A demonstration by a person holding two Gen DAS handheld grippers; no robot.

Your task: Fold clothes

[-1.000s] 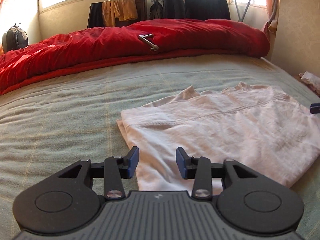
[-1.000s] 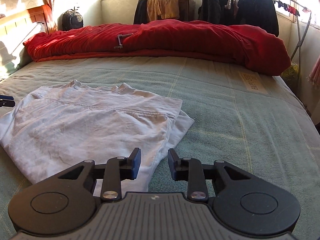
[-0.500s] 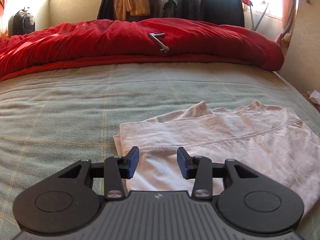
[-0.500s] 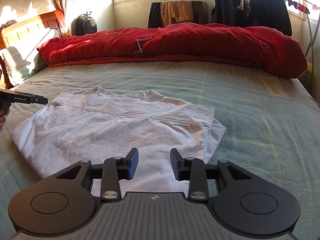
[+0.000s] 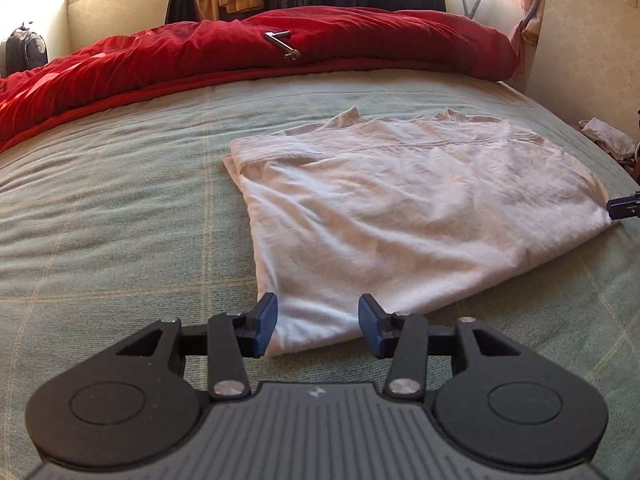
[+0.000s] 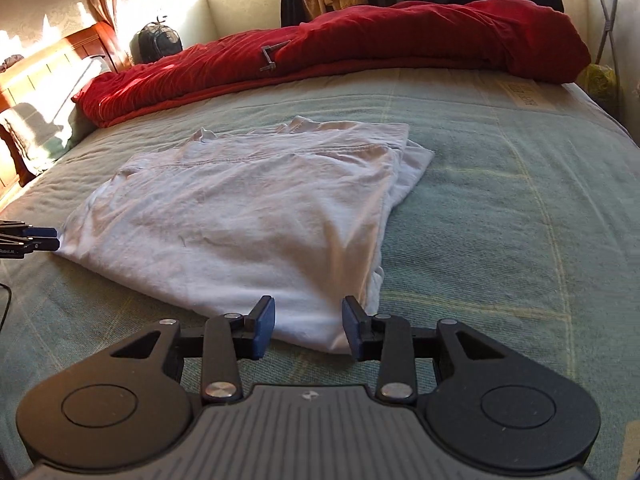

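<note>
White T-shirt (image 5: pixel 408 216), already folded to a rough rectangle, lies mid-frame on the green bedspread (image 5: pixel 120 220), and you now have a near corner framed by each tool. Your left gripper (image 5: pixel 318 326) is widening and your right gripper (image 6: pixel 308 328) stands spread; both are empty, pads clear of the cloth. A second ago both sat farther from those corners with narrower gaps, so the next fold's pickup looks close.
</note>
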